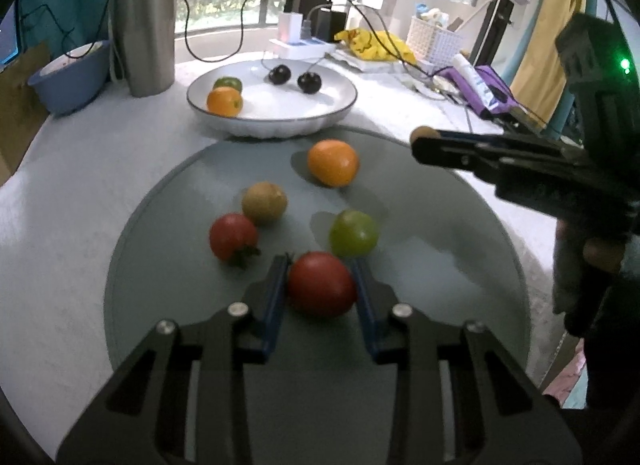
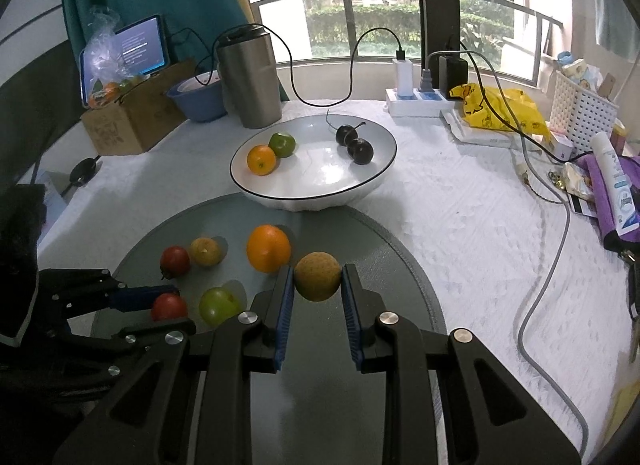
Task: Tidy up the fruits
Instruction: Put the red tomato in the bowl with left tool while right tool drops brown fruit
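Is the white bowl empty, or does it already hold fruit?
Not empty: the white bowl holds an orange, a green fruit and two dark fruits.

bowl middle: the white bowl (image 2: 384,177) has bare floor between its orange (image 2: 261,160) and the dark plums (image 2: 360,150)
in front of bowl: loose orange (image 2: 268,248) sits there
behind bowl: steel canister (image 2: 249,77), cables (image 2: 352,65), power strip (image 2: 420,103) crowd it

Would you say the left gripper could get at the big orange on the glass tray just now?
Probably not yet: the left gripper is shut on a red tomato. The orange itself lies unobstructed.
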A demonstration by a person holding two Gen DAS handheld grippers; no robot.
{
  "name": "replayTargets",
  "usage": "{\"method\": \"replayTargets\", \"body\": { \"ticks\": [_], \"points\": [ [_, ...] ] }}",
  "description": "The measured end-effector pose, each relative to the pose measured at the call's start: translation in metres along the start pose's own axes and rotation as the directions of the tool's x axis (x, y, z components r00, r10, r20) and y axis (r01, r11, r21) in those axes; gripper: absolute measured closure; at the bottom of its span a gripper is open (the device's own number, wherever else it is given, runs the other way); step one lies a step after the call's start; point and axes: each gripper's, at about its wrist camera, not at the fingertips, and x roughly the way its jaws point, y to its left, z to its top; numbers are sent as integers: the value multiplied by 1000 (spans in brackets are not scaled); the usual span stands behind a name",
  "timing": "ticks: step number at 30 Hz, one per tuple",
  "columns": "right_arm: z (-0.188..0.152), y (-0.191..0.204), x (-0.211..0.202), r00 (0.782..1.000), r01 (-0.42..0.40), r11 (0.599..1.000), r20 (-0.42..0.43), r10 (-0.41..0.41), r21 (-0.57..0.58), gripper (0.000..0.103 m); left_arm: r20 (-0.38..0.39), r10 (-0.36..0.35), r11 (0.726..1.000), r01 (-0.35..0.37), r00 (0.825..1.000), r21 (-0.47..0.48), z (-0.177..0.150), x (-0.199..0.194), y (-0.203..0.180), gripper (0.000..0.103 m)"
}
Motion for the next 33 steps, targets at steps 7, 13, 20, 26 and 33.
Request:
{"method": "replayTargets", "body": {
  "ticks": [7,13,20,26,33],
  "points": [
    [9,-3,2,1000,2,1000,13,-2,-1,77,45,-6,1000,7,999,-19,20,-8,6,69],
    [22,-8,4,1000,4,1000,30,-4,5,77,83,-7,999,10,997,-31,41,-9,18,69],
    [39,-13,16,999,7,1000,35,-7,-4,77,113,4,1000,-3,994,-16,61,3,25,69],
    [56,-13,28,999,31,999,45,-30,-35,77,122,9,1000,-7,993,-17,75,18,30,69],
    [71,-16,50,999,6,999,33,-5,-44,77,112,19,999,-14,993,-38,96,36,47,69]
  ]
}}
